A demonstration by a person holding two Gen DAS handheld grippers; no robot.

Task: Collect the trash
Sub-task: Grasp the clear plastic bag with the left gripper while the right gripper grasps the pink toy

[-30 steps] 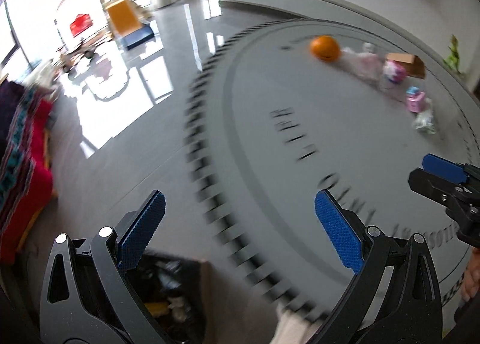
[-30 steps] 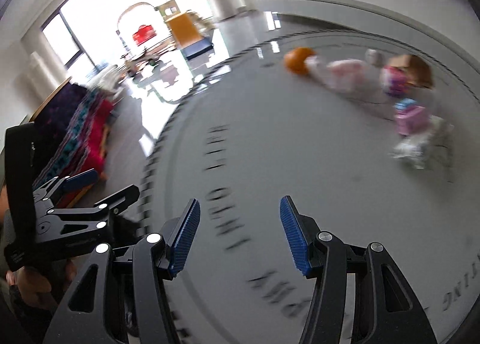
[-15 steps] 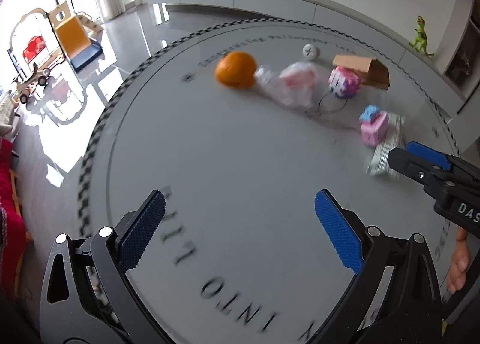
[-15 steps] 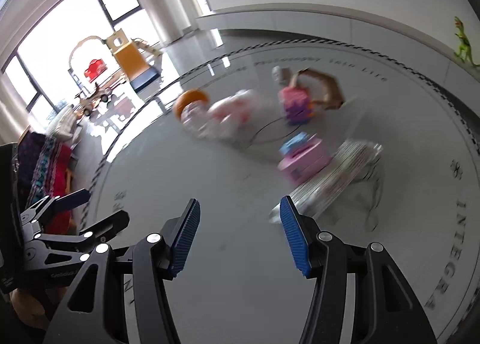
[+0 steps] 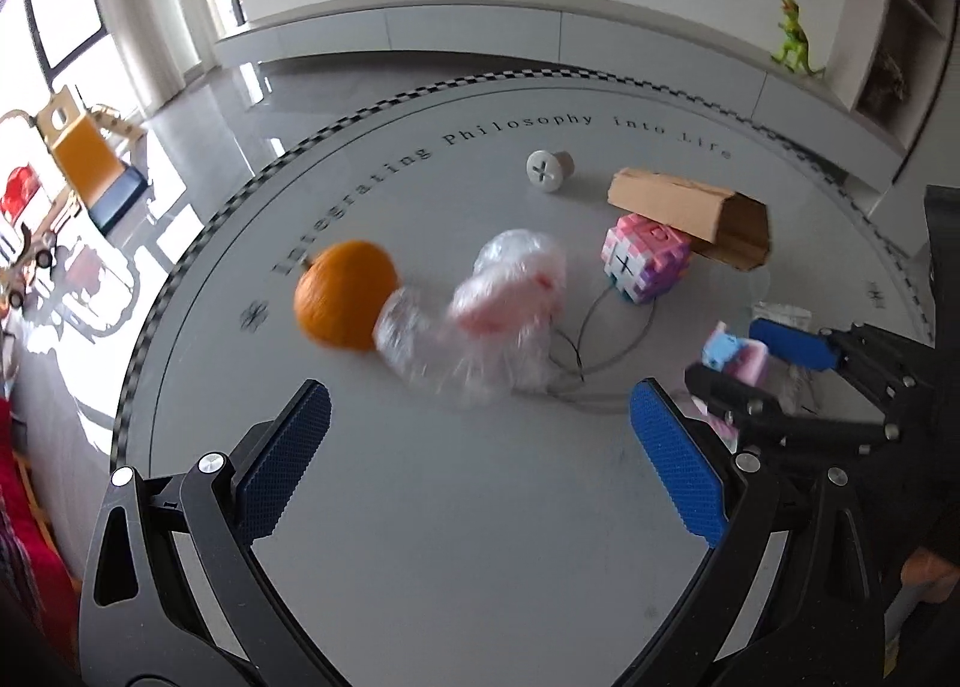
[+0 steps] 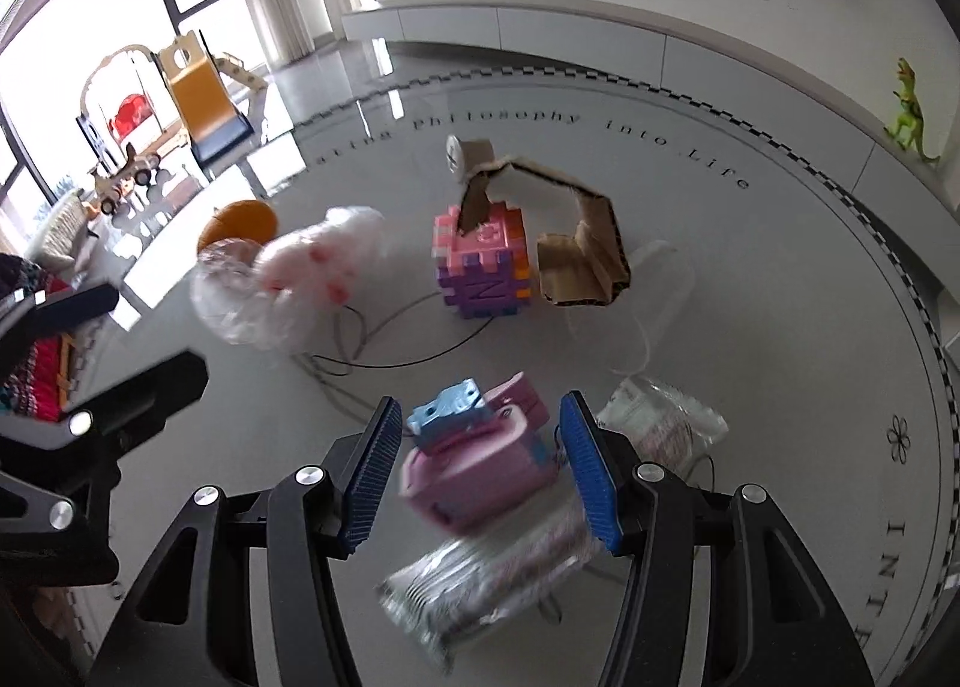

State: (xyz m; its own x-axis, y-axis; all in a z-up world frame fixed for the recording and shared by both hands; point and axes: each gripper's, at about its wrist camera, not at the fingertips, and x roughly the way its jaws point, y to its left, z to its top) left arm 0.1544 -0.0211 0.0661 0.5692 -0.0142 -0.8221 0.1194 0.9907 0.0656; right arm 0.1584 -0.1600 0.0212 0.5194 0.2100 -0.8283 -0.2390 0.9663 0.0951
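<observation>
The right tongs [image 6: 474, 471] have just been narrowing but stand apart, straddling a pink toy [image 6: 480, 474] without pressing it; a silvery wrapper [image 6: 480, 585] lies just below. The left tongs [image 5: 480, 447] gape wide over the bare counter [image 5: 480, 537], a crumpled plastic bag [image 5: 480, 321] just ahead.

2 wrist views look steeply down, sharing the table [image 5: 480, 507] (its clutter).

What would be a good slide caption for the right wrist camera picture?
Open right gripper hovers around a pink toy above a silver wrapper on the round table.
</observation>
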